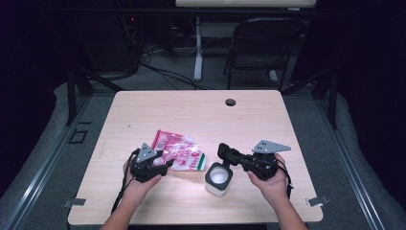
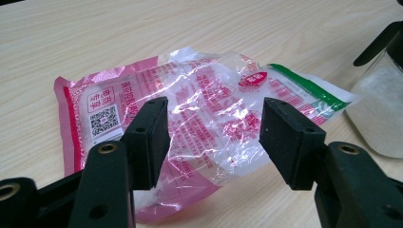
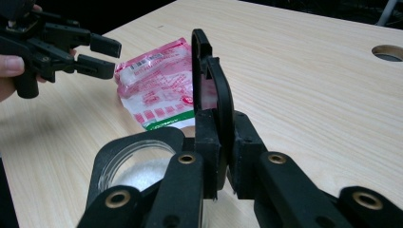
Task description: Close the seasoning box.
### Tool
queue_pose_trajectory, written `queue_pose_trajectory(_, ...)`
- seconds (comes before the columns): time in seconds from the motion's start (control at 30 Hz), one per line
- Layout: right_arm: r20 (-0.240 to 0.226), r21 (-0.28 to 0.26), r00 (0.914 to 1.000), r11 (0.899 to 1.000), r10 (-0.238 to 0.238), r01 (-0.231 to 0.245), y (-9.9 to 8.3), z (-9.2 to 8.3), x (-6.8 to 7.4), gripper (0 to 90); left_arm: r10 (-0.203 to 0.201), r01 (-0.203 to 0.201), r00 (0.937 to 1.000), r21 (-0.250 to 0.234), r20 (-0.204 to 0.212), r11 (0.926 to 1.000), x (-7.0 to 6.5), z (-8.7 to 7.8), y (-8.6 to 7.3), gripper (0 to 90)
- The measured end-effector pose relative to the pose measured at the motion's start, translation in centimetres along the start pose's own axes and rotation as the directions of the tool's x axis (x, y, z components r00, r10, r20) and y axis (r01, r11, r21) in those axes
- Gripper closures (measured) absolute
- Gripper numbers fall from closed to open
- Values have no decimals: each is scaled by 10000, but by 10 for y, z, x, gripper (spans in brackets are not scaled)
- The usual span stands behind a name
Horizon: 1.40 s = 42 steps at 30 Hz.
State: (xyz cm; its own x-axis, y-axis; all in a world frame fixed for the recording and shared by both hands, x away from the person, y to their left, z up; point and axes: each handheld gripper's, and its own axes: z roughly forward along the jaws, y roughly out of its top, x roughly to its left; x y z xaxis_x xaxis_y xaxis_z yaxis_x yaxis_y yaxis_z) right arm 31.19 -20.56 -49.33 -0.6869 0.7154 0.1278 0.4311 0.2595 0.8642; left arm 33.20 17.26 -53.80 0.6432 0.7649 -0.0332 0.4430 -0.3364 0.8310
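A crumpled pink and clear plastic bag (image 1: 179, 151) (image 2: 199, 109) (image 3: 157, 80) lies flat on the wooden table (image 1: 191, 110). My left gripper (image 1: 165, 166) (image 2: 214, 137) hovers at the bag's near edge, jaws open on either side of it without touching. A glass jar (image 1: 219, 179) (image 3: 142, 171) with a black rim and white grains inside stands right of the bag. My right gripper (image 1: 233, 157) (image 3: 225, 152) is shut on a thin black lid (image 3: 209, 80) (image 1: 223, 152), held on edge just above the jar's open mouth.
A round cable hole (image 1: 230, 102) (image 3: 389, 52) sits near the table's far edge. Beyond the table stand a dark folding chair (image 1: 263, 43) and a white desk leg (image 1: 197, 48). The jar's side (image 2: 380, 109) stands at the right of the left gripper view.
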Motion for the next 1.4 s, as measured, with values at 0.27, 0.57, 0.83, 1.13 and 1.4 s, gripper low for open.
queue_pose_trajectory(0.27, 241, 173, 9981, 9983, -569, 565, 1, -1, 7, 852, -19, 19, 10000, -20, 19, 10000, 1, 1, 0, 432)
queue_pose_trajectory(0.57, 351, 244, 9965, 9969, -757, 749, 1, -2, 10, 852, -67, 67, 10000, -36, -9, 10000, 2, 0, 0, 432)
queue_pose_trajectory(0.83, 421, 190, 9954, 9961, -865, 858, 1, -2, 12, 852, -62, 62, 10000, -28, -18, 10000, 2, 1, 0, 432)
queue_pose_trajectory(1.13, 387, 134, 9946, 9953, -963, 959, 1, -4, 14, 838, -42, 42, 10000, 31, -19, 10000, 2, 2, 0, 432)
queue_pose_trajectory(1.4, 148, -172, 9963, 9963, -842, 844, 5, -7, 17, 796, -25, 25, 10000, 32, -36, 10000, 2, 2, 0, 431)
